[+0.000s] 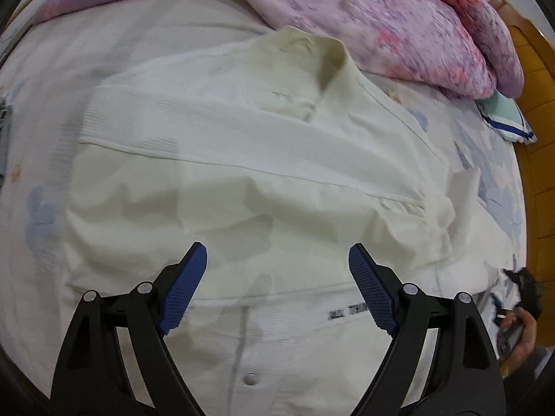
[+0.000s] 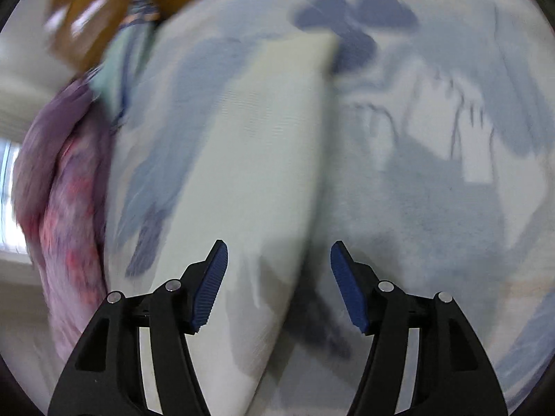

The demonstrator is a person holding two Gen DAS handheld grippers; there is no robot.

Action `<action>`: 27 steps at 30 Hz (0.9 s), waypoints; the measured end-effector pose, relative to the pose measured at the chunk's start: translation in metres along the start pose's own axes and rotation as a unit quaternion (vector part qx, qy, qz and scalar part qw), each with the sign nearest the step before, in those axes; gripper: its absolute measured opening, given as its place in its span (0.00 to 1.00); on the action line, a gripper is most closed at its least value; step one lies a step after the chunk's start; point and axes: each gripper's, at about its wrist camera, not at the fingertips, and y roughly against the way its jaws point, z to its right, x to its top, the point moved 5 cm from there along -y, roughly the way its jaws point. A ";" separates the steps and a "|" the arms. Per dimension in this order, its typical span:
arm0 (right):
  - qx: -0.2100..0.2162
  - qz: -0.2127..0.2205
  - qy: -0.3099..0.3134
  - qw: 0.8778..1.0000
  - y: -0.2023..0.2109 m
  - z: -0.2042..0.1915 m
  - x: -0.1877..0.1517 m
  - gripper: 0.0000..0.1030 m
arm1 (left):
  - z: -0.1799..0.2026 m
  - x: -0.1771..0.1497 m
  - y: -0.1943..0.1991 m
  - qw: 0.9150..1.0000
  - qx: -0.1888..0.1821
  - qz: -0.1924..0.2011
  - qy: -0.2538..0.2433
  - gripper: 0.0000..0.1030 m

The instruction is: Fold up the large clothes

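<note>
A large white jacket (image 1: 242,159) lies spread on the bed, collar toward the far side, one sleeve folded across its chest and small black lettering near the front placket. My left gripper (image 1: 277,253) hovers above its lower front, open, with nothing between the blue pads. In the blurred right wrist view a long white sleeve (image 2: 263,159) of the jacket stretches away over the sheet. My right gripper (image 2: 279,253) is open above the sleeve's near end, and the pads do not touch the cloth.
The bed sheet (image 2: 433,173) is white with blue flower prints. A pink and purple floral quilt (image 1: 399,24) is bunched at the far side. A wooden headboard (image 1: 534,131) and a teal pillow (image 1: 506,118) lie at the right. A person's hand (image 1: 517,329) shows at the lower right edge.
</note>
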 end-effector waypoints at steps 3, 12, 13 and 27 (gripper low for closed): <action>0.044 0.012 -0.039 0.998 -0.004 0.006 0.019 0.59 | 0.010 -0.001 -0.002 1.000 -0.004 -0.004 -0.015 0.83; 0.171 0.042 0.253 0.951 0.057 -0.132 -0.021 0.03 | 0.009 0.005 0.015 1.000 -0.017 0.004 -0.008 0.83; 0.197 0.027 0.316 0.928 0.069 -0.161 -0.057 0.03 | 0.006 0.008 0.020 1.000 -0.022 0.010 0.000 0.83; 0.099 -0.260 0.580 0.766 -0.005 -0.156 -0.425 0.47 | -0.070 0.005 0.034 0.996 0.004 0.015 0.088 0.85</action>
